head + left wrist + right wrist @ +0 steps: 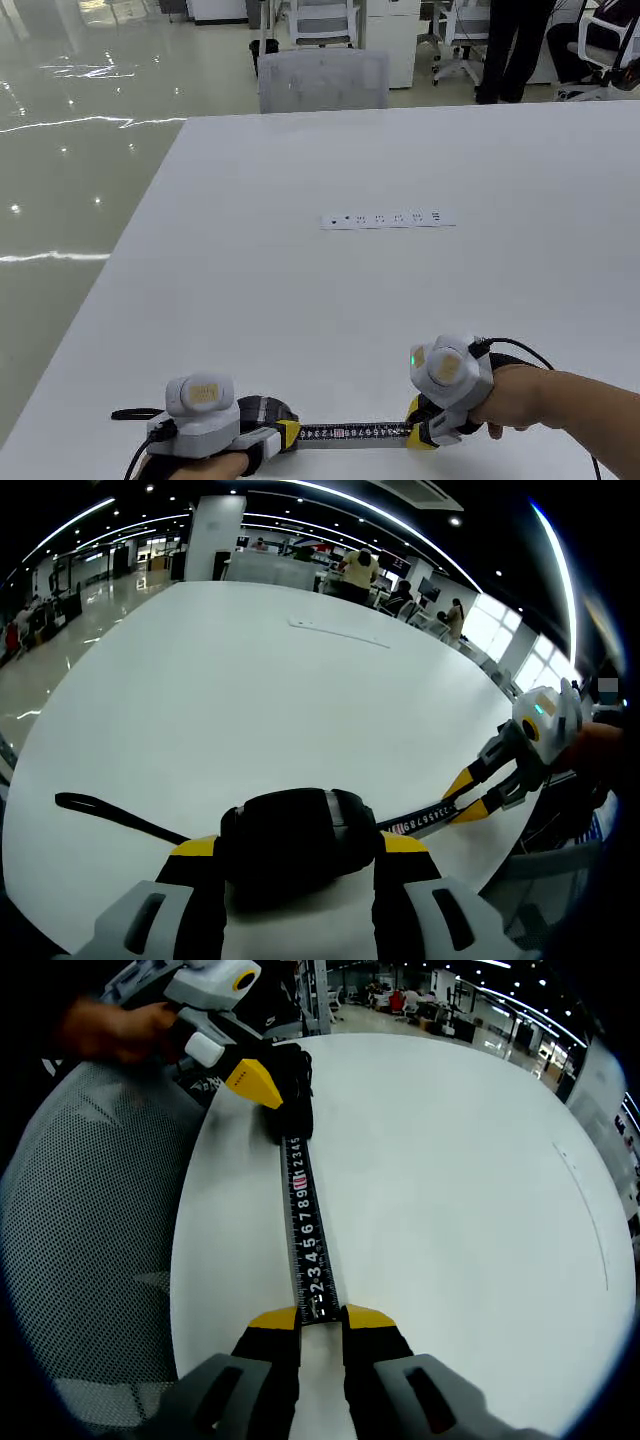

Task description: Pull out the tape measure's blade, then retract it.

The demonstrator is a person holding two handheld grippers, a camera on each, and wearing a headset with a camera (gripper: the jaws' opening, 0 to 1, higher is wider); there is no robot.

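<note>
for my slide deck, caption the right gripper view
Right gripper holds the black numbered tape blade, drawn from its black case.

Counted: one tape measure [265, 412], one blade [303, 1230], one strap [110, 815]; two grippers, left gripper [300, 845] and right gripper [320, 1317]; one table [350, 300]; one socket strip [388, 219].

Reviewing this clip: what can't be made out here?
- Hook of the blade: right gripper view, pinched between the right gripper's jaws.
- Sides of the case: left gripper view, covered by the left gripper.
- Numbers on the blade: head view, too small.
- Markings on the power strip: head view, too small.
</note>
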